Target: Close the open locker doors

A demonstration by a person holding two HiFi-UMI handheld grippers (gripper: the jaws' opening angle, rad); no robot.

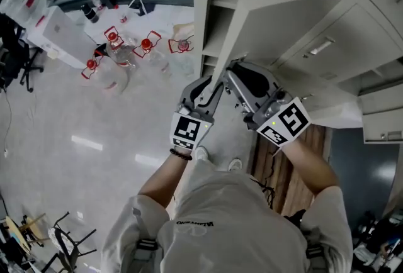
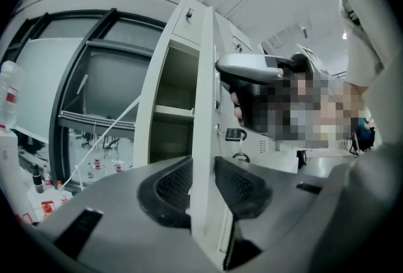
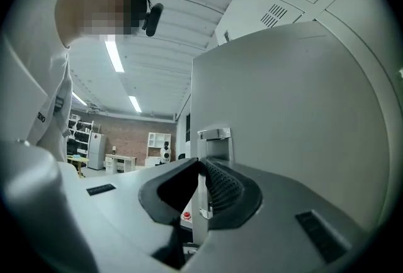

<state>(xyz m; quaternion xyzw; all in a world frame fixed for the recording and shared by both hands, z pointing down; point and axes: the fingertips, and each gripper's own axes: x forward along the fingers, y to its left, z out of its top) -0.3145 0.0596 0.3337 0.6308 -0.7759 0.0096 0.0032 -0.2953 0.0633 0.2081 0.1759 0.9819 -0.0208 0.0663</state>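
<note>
Grey locker door edge pinched in left tool, right tool clamped on same edge

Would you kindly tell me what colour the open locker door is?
The locker door is pale grey-white, clearest in the left gripper view.

Pale grey metal locker door: swung outward, a barrier is formed between left gripper and right gripper. Its edge is clamped in both sets of jaws, and no gap is left there. Open shelved compartment behind the door: free room is noted inside. Closed grey locker fronts: passage is blocked at right. Pale glossy floor at left: open, though occupied farther off by red-capped clear bottles and white boxes.
</note>
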